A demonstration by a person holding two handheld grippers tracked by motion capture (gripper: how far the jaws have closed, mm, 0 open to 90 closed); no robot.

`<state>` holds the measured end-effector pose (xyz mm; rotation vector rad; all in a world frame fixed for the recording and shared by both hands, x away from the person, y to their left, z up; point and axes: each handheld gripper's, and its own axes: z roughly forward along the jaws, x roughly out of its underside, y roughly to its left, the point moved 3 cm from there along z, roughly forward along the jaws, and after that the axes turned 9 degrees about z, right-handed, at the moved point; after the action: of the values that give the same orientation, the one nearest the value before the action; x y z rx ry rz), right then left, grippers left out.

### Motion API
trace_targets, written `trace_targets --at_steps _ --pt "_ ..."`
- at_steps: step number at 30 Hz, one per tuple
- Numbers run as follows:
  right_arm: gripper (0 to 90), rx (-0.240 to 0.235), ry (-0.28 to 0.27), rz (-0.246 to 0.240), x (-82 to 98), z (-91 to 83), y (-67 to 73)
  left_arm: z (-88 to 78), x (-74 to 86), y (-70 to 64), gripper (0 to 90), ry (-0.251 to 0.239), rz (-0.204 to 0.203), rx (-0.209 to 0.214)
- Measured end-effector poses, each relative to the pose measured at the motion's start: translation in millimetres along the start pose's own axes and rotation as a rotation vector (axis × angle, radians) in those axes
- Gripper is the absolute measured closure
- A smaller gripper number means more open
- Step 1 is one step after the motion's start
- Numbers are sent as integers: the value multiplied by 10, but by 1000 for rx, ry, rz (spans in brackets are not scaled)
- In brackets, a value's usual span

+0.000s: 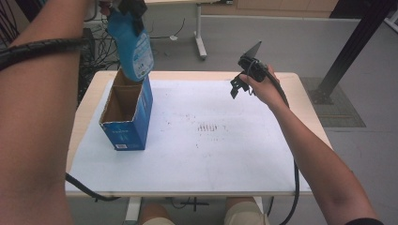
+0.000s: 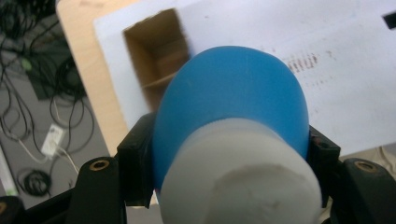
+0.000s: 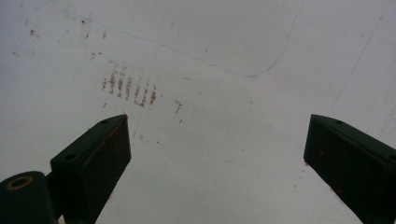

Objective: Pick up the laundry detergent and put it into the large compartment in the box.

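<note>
A blue bottle with a white cap hangs in the air above the open blue cardboard box at the table's left. My left gripper is shut on the bottle near its top. In the left gripper view the bottle and its white cap sit between the jaws, with the box's open brown inside below. My right gripper is held above the white mat at the far right of centre. In the right gripper view its jaws stand wide apart with nothing between the right gripper's fingers.
A white mat with small rusty marks covers the wooden table. Cables and a power strip lie on the floor left of the table. A black frame leg stands at the far right.
</note>
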<state>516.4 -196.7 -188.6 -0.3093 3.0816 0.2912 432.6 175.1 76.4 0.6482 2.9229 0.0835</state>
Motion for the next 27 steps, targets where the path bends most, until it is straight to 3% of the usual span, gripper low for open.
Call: trace_targets --at_steps 3,8,11,19,27 --pt "71 4 -4 1 4 -18 19 -14 71 117 367 3 -66 -18" --pt "71 11 -2 -2 -6 -35 56 -8 178 302 368 5 -169 -12" --pt "71 12 1 0 -11 -41 75 18 229 369 368 1 -213 -15" --pt "71 15 -3 -4 -8 -49 80 133 308 490 368 -6 -265 8" --pt "71 16 3 -7 -17 -32 99 272 312 536 368 2 -284 19"
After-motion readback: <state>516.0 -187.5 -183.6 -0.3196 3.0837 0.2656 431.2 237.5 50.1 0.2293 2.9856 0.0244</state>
